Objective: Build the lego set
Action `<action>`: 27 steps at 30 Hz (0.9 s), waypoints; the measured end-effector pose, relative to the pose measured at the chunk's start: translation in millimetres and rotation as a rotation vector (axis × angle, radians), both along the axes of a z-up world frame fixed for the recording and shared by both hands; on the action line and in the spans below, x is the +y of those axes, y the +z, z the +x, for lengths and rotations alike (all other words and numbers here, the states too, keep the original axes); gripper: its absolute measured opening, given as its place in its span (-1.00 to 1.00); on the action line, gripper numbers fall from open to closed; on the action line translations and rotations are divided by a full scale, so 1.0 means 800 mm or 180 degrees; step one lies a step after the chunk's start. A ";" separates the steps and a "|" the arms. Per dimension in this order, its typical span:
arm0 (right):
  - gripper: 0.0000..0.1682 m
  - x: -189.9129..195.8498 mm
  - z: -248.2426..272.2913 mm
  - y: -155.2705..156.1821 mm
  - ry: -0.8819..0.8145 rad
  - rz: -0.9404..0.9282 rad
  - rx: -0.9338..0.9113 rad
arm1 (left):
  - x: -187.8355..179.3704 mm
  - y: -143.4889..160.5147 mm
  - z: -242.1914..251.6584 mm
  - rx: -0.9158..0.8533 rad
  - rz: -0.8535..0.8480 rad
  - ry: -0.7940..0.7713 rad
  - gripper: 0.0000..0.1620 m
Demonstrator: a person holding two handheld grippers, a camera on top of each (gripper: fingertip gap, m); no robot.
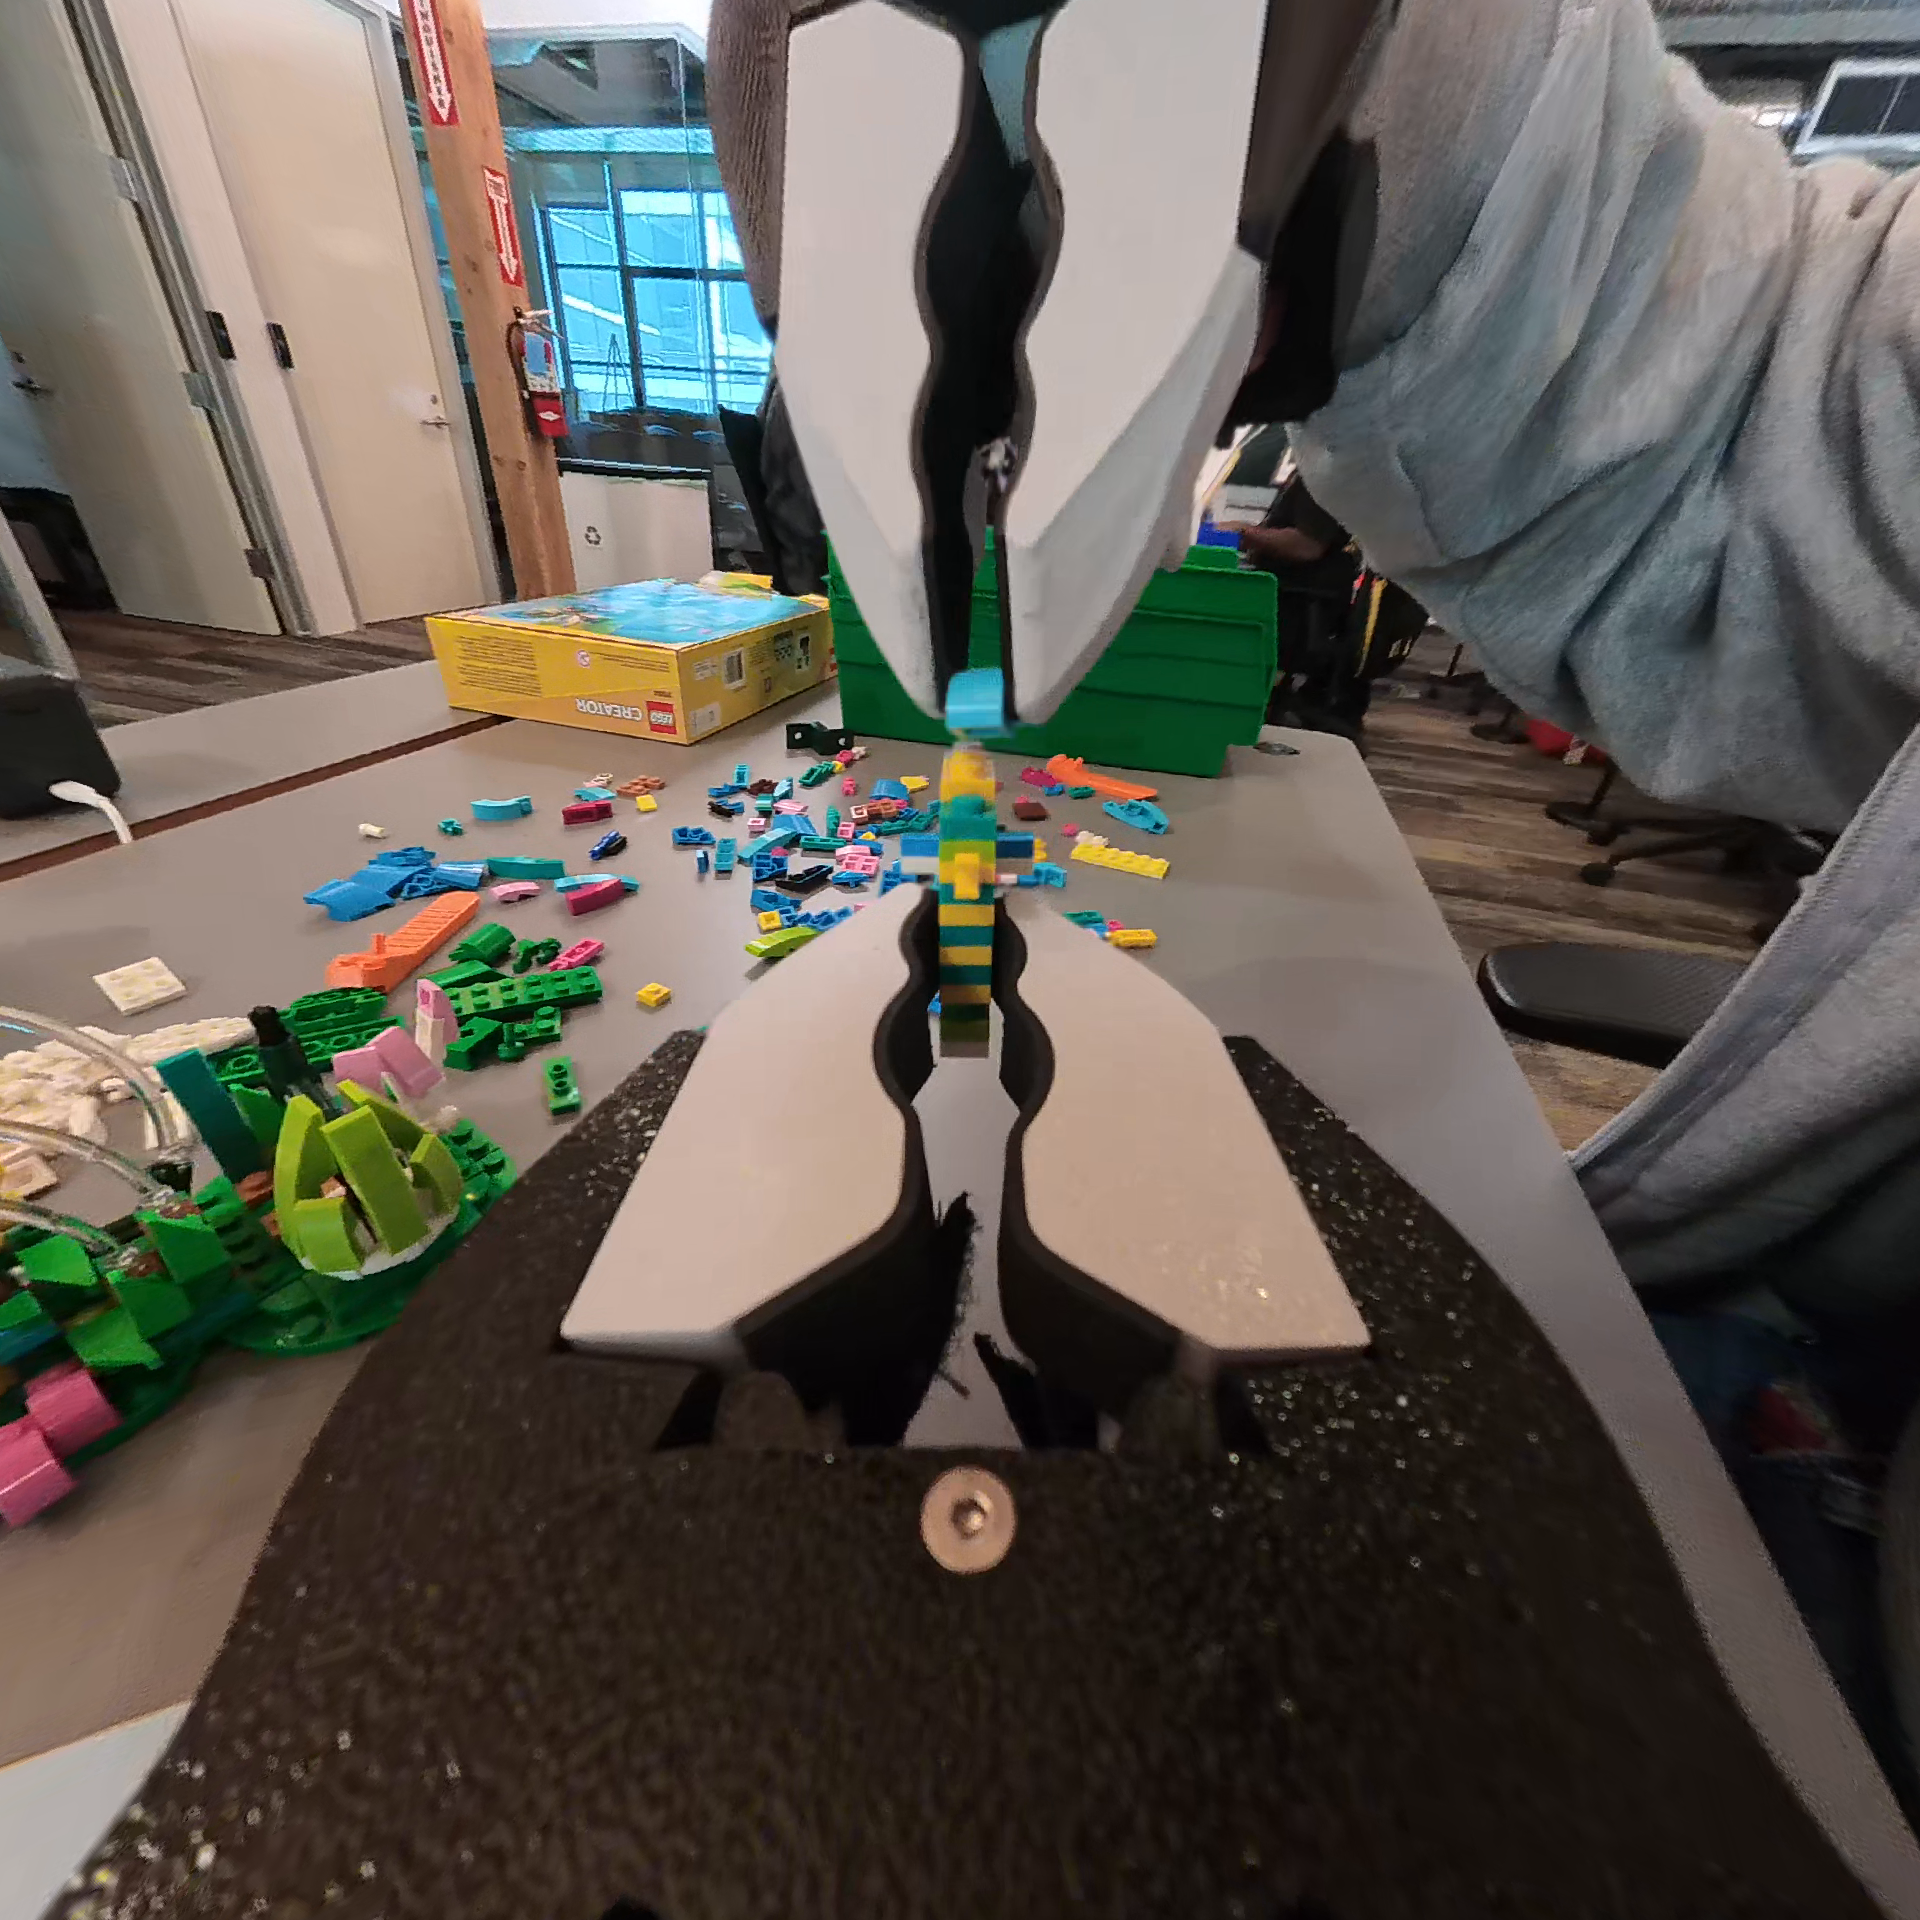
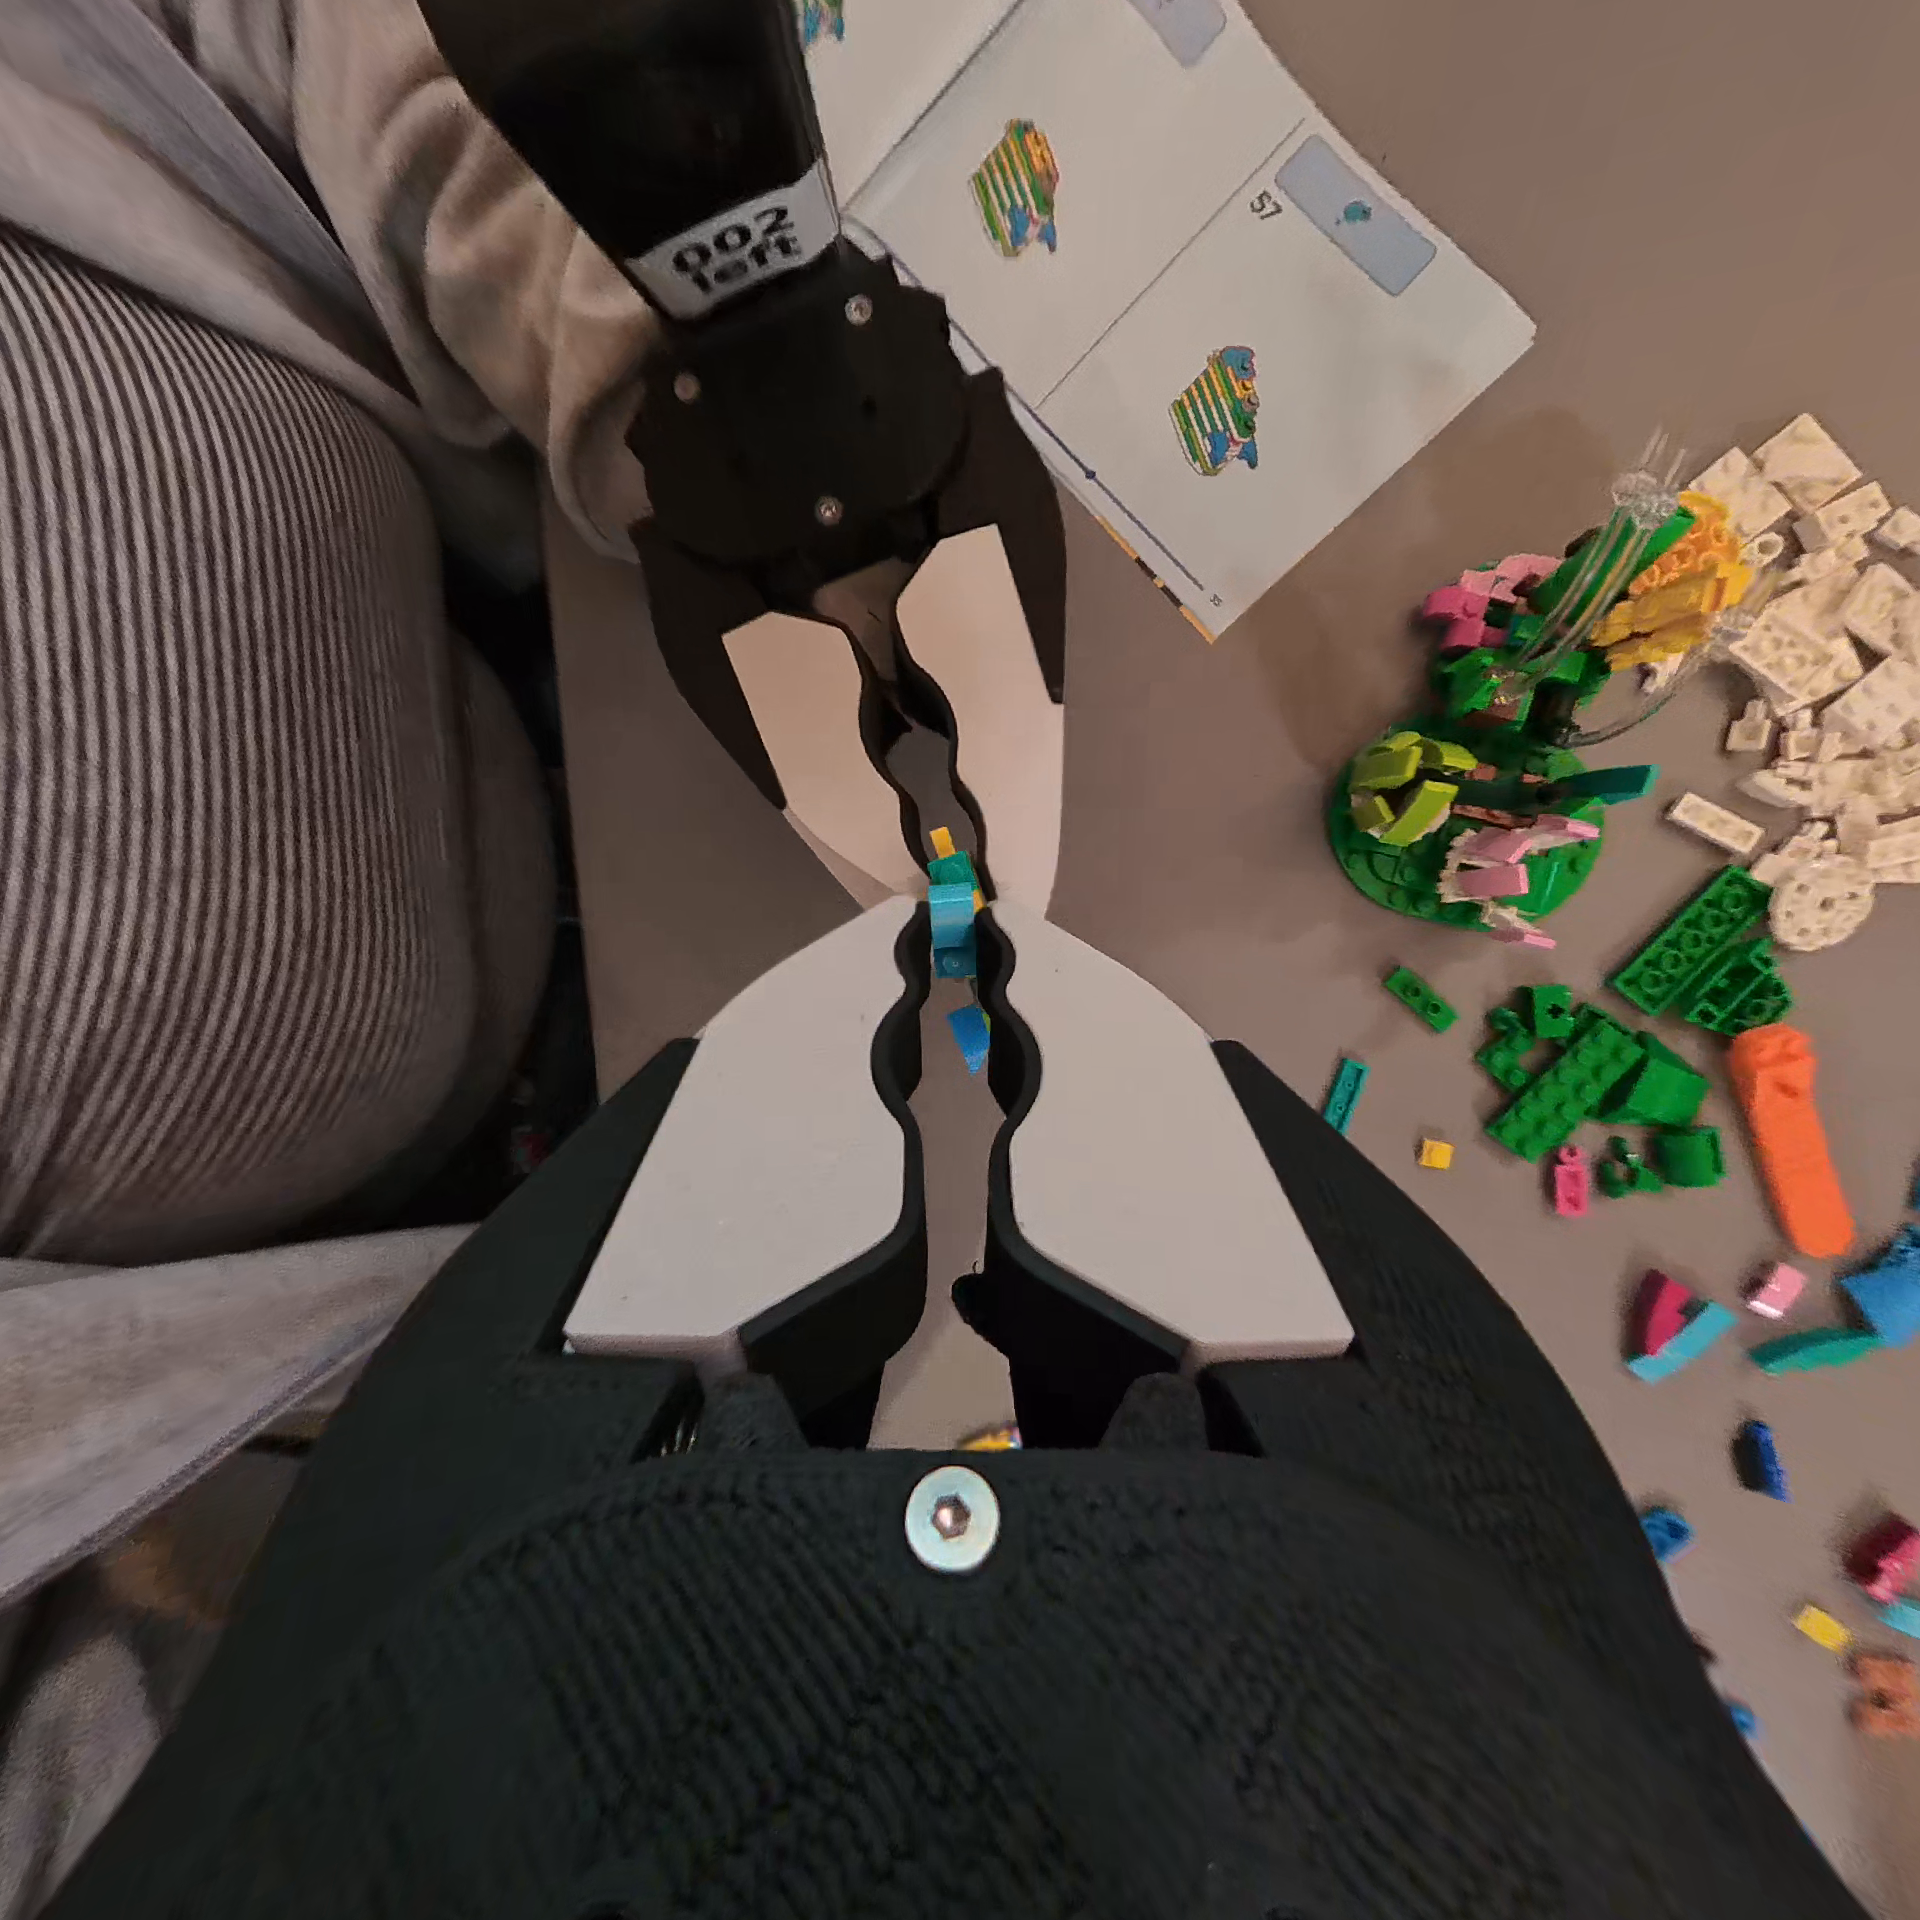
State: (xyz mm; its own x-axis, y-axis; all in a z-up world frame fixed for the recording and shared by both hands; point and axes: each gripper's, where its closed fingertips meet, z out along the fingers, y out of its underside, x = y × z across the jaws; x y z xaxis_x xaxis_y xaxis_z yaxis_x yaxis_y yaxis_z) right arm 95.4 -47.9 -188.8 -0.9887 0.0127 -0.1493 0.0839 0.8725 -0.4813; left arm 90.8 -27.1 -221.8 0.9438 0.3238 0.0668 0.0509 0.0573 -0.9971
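- My left gripper (image 1: pixel 966 935) is clamping a striped stack (image 1: pixel 966 925) of yellow, teal and green plates, its fingers closed against the stack's sides and holding it upright above the grey table (image 1: pixel 1299 935).
- The stack is sticking out past the fingertips, with a short blue-and-white cross piece near its upper half.
- My right gripper (image 1: pixel 977 707) is coming down from above in the left wrist view, its fingers nearly together and pinching a small light-blue brick (image 1: pixel 977 701) at their tips.
- That brick is sitting just above the yellow top of the stack; I cannot tell whether the two are touching.
- In the right wrist view the right gripper (image 2: pixel 951 925) is meeting the left gripper (image 2: pixel 961 873) tip to tip, with the light-blue brick (image 2: pixel 951 914) and the stack's end (image 2: pixel 951 862) squeezed between them.
- Loose bricks (image 1: pixel 790 831) in blue, pink and yellow are lying scattered on the table beyond the stack.
- A green plant model (image 1: pixel 312 1195) is standing to the left, near a long orange piece (image 1: pixel 405 940).
- The yellow set box (image 1: pixel 634 665) and a green bin (image 1: pixel 1153 665) are resting at the far edge.
- The open instruction booklet (image 2: pixel 1174 343) is lying beside a heap of white pieces (image 2: pixel 1829 623).
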 end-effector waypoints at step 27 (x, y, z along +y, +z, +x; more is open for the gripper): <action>-0.92 0.002 0.012 -0.018 0.0607 0.0563 0.0844 | 0.004 -0.010 0.003 0.0572 -0.0474 0.0202 -0.90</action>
State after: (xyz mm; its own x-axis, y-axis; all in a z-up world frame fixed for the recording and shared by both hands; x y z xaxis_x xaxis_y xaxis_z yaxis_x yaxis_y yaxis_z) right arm 105.2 -46.6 -203.4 -0.9798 -0.1727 0.1005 -0.1955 0.9321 -0.3048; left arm 93.4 -23.5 -229.6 0.9136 0.3767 -0.1532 -0.1270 -0.0937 -0.9875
